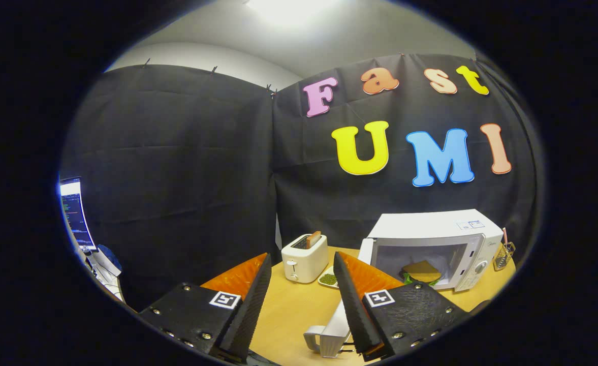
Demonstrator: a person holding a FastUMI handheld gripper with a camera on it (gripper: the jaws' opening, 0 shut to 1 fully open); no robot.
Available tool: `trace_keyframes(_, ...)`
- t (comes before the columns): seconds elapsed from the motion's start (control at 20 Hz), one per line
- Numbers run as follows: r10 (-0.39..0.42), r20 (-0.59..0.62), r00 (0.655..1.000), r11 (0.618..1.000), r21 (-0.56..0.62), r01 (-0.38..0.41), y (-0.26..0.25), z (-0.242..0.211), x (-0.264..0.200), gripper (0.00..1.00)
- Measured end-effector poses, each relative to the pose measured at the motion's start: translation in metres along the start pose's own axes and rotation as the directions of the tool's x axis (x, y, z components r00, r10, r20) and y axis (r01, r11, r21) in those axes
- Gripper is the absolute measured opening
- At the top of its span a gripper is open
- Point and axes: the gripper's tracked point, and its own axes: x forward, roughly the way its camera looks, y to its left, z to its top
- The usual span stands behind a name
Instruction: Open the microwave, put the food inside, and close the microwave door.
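Although the microwave (438,244) on the desk (288,310) stands open with food (421,271) already inside, its door (337,317) remains swung out just beside the right finger. Judged rigid, light and hinged, the white door should be pushed at its free edge, near the handle. The claw (299,284) is spread apart, holding nothing.

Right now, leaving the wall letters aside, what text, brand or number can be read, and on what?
Stickers atop the microwave: too small to read.
Brand mark on the microwave's front: blurred.
Screen: too small.
Square tags on the open claw: patterns, no words.
Nothing legible.
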Motion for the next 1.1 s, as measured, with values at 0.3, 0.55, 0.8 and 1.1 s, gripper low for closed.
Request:
trace_keyframes(0.3, 0.085, -0.067, 0.994, 0.996, 0.022, -0.084, 0.039, -0.031, 0.013, 0.43)
trace_keyframes(0.55, 0.084, -0.106, 0.991, 0.996, 0.037, -0.081, 0.045, -0.053, 0.018, 0.02)
trace_keyframes(0.8, 0.156, -0.163, 0.974, 0.986, 0.084, -0.144, 0.061, -0.074, 0.023, 0.0)
trace_keyframes(1.1, 0.159, -0.26, 0.952, 0.987, 0.047, -0.152, 0.058, -0.117, 0.016, 0.0)
